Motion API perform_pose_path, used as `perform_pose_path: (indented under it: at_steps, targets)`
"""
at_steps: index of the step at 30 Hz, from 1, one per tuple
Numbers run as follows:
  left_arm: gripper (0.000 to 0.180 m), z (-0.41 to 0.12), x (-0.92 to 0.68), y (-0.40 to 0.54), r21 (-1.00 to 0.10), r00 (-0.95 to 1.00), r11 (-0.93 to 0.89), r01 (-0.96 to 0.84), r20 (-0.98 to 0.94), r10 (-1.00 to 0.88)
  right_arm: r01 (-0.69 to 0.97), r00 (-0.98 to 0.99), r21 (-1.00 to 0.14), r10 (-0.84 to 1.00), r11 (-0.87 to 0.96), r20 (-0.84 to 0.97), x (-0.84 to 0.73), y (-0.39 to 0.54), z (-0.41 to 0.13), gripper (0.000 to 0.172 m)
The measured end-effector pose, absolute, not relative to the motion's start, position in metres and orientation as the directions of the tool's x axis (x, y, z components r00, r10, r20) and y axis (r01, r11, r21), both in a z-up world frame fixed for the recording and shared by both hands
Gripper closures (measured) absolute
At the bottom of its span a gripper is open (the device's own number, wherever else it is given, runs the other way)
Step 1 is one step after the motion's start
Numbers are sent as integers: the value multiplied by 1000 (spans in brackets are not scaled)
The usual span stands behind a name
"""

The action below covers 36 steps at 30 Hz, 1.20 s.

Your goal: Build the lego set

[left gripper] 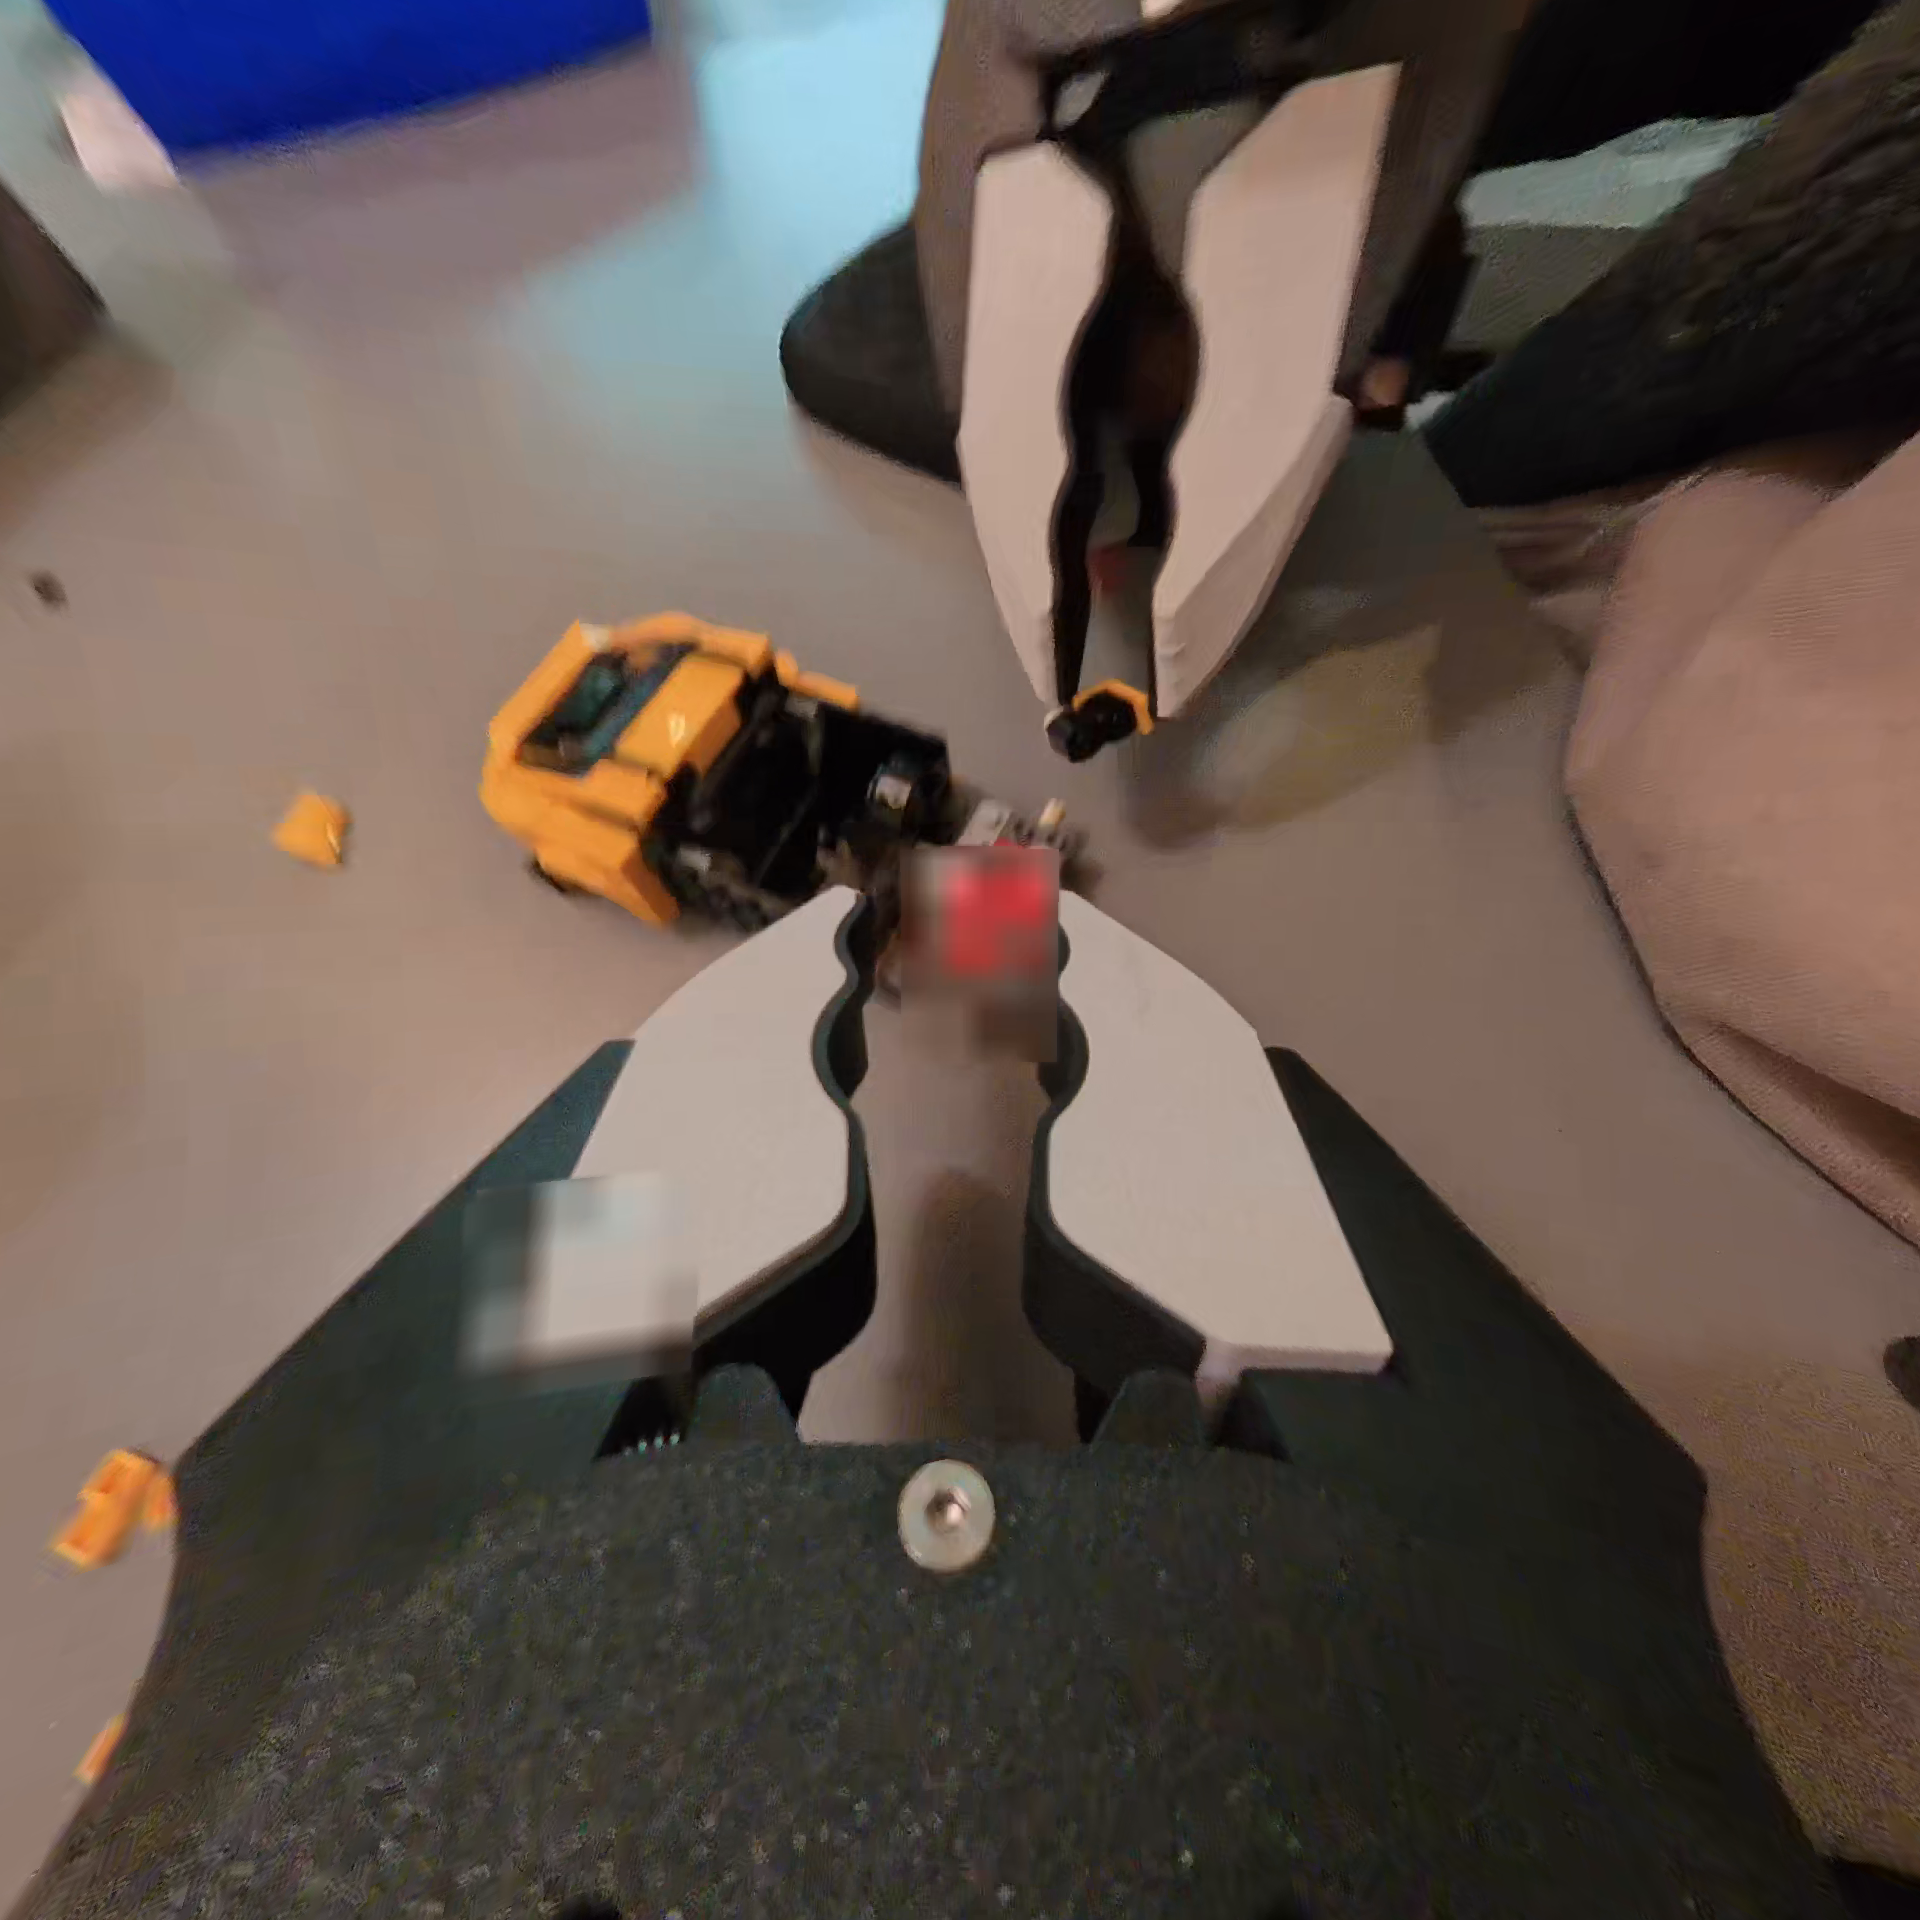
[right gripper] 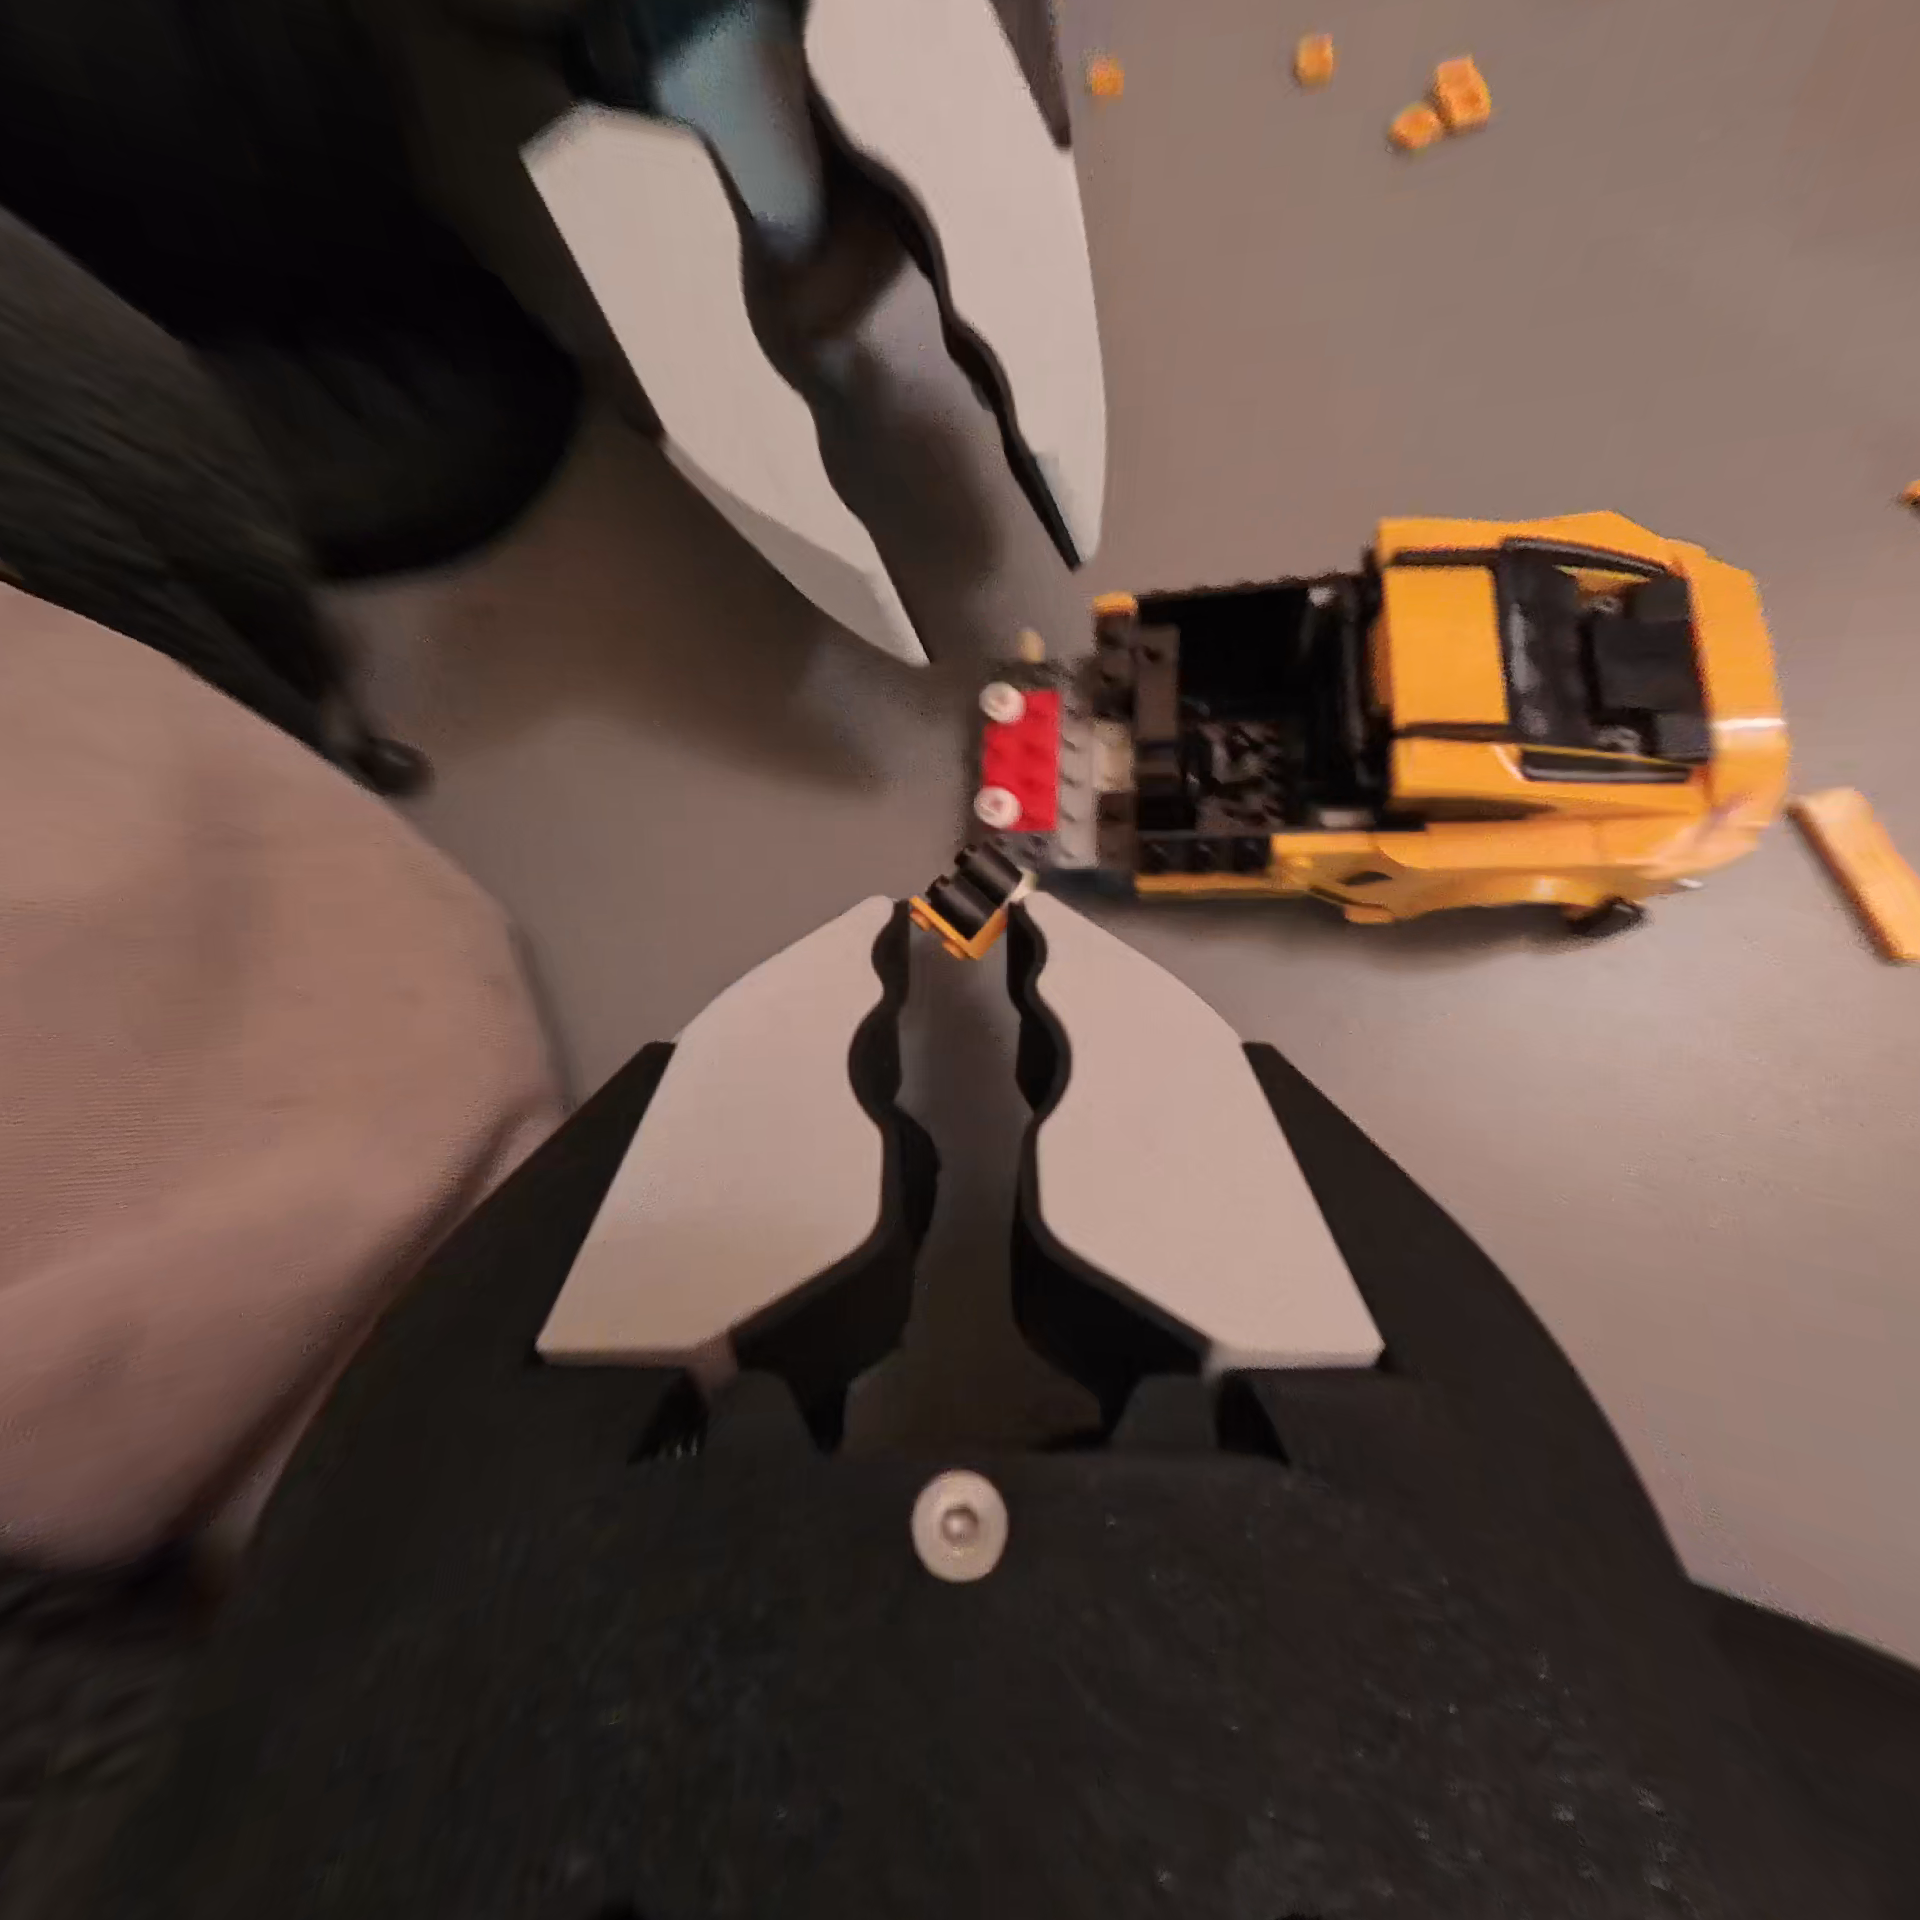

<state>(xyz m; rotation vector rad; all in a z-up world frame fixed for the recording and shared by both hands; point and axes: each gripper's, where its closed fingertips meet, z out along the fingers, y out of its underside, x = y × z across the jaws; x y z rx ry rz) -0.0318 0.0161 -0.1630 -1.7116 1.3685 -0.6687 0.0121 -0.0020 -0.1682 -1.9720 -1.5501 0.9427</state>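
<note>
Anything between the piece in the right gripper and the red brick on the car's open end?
Nothing visible. The black-and-orange piece, pinched in the right gripper, sits just short of the red brick; the open left gripper hovers on the brick's far side.

Toy car (right gripper: 1455,727) lying on the floor (right gripper: 1455,1247), loose bricks (right gripper: 1444,104) scattered beyond it, a flat piece (right gripper: 1860,873) beside its far end, cushion (right gripper: 208,1039) placed opposite, small piece (right gripper: 966,904) clamped at right gripper (right gripper: 961,920) fingertips

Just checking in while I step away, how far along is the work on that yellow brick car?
Done: the yellow brick car is open at one end, orange pieces scattered. In hand: right claw pinches a small black-and-orange piece. Left: most of the car stays assembled.
</note>
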Motion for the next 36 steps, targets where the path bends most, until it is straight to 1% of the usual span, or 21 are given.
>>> perform_pose_path:
  at_steps: [2,4,7,13,16,18,24,28,32,34,36]
  targets:
    - [156,-144,-24,7,-879,222,59,-474,-184,-958,578,76,-748,934,-326,-348,7,-9,-152,154]
    - [158,-127,-15,-4,-886,176,174,-430,-271,-946,536,29,-761,909,-366,-417,2,-11,-141,154]
    - [161,-115,-7,-12,-856,146,281,-434,-375,-916,522,-57,-758,870,-392,-489,-5,-15,-131,154]
    - [168,-121,0,-13,-766,67,370,-525,-471,-880,551,-164,-752,836,-362,-523,-9,-15,-126,154]
    - [176,-120,3,-10,-710,31,413,-571,-521,-853,543,-192,-750,813,-378,-550,-5,-9,-123,154]
    - [173,-120,5,-7,-659,-7,447,-605,-557,-830,537,-212,-750,798,-387,-564,-3,-6,-121,154]
    - [166,-125,3,8,-610,-9,405,-681,-546,-837,506,-267,-748,747,-429,-609,2,3,-117,154]
    - [173,-126,7,10,-636,21,367,-679,-517,-856,509,-282,-749,740,-424,-611,3,6,-119,154]
    - [173,-130,7,10,-629,7,327,-705,-467,-884,528,-290,-749,744,-400,-601,4,6,-124,154]
    - [173,-135,3,9,-615,-19,285,-735,-401,-916,533,-281,-765,777,-362,-563,6,12,-126,153]
    - [173,-141,-2,12,-597,-22,226,-770,-329,-944,523,-270,-799,831,-297,-486,10,22,-127,152]
